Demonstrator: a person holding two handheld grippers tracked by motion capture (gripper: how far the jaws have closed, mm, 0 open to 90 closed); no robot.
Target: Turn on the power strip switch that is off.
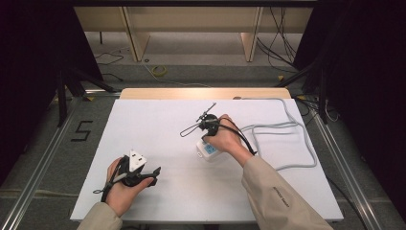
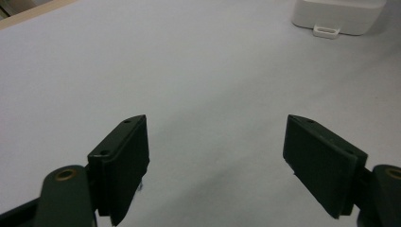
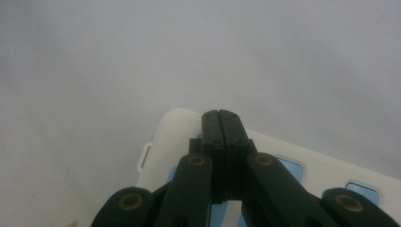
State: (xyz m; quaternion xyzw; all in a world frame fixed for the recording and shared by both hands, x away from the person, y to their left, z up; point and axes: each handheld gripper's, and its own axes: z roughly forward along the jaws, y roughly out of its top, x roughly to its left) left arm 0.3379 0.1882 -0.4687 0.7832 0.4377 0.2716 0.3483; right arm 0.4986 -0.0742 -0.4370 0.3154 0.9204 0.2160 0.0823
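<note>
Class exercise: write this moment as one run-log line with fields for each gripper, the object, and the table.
left gripper: open, empty, over table | right gripper: shut, above white power strip | grey cable: looped at right | white table

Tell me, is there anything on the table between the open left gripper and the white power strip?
No. In the left gripper view, bare white table runs from the left gripper to the power strip. The high view shows the same.

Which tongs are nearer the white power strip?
Right. The right tongs, shut, sit right over the white power strip; the left tongs, open, are well away, toward the table's near left.
</note>
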